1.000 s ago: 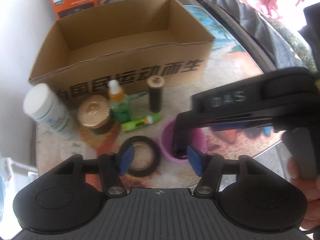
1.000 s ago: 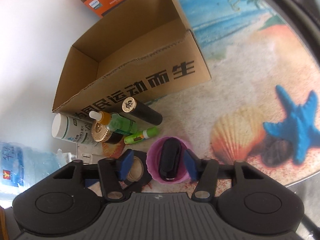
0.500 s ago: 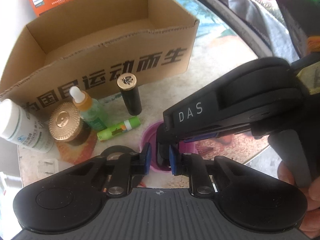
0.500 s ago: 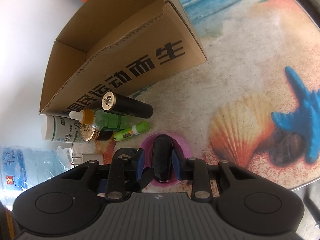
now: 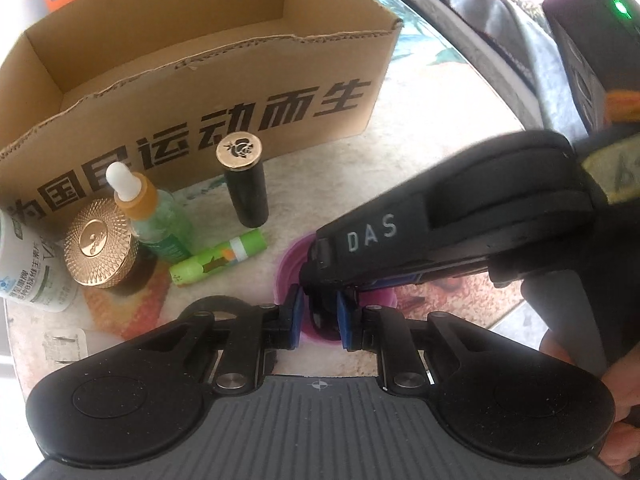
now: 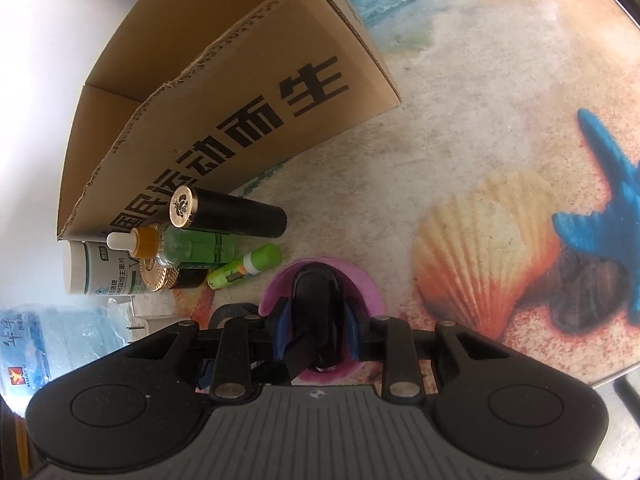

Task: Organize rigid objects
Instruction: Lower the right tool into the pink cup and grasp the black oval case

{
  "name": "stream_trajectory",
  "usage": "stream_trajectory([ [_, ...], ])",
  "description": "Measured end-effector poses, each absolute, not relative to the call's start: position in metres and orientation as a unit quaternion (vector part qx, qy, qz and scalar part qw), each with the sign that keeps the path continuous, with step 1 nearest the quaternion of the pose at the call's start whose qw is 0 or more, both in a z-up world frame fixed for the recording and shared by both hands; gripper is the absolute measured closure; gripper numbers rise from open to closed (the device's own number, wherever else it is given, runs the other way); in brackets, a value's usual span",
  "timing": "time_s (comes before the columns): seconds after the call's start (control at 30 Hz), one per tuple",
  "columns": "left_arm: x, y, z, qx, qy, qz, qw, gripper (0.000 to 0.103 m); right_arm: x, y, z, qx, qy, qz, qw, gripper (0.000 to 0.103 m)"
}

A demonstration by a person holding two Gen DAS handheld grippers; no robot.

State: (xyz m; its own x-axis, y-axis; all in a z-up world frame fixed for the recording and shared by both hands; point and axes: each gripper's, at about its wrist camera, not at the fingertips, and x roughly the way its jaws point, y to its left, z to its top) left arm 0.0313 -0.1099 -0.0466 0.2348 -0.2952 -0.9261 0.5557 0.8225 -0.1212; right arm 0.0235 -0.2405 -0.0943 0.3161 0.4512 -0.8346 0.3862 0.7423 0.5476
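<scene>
Black shiny oval gadget (image 6: 316, 300) stands inside the small pink plastic cup (image 6: 360, 280) on the beach-picture surface (image 6: 460, 120), just in front of the big open brown cardboard box (image 5: 200, 92). The right hand-held gripper (image 6: 316, 332) has just been closing, and its blue pads now squeeze the gadget from both sides. The left hand-held gripper (image 5: 320, 316) is closed tight and looks like it pinches the cup's wall to hold it down. The gadget is smooth, so it may slip out and fall back. If the pinch on the cup slips, the cup may lift too, or tip and bump the green stick tube (image 5: 218, 258) lying near. The two grippers sit very close and may knock each other.
</scene>
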Motion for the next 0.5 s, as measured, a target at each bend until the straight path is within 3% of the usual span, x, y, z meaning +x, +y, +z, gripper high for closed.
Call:
stream_trajectory([
  [0.17, 0.041, -0.098, -0.047, 0.087, 0.562, -0.279, 0.774, 0.085, 0.021, -0.242, -0.097, 0.371, 0.567, 0.021, 0.735, 0.073],
  [0.27, 0.044, -0.095, -0.047, 0.078, 0.563, -0.283, 0.773, 0.085, 0.017, -0.247, -0.097, 0.395, 0.555, 0.022, 0.732, 0.081],
  [0.5, 0.030, -0.088, -0.034, 0.092, 0.544, -0.301, 0.778, 0.085, 0.005, -0.249, -0.084, 0.393, 0.537, 0.023, 0.746, 0.087],
])
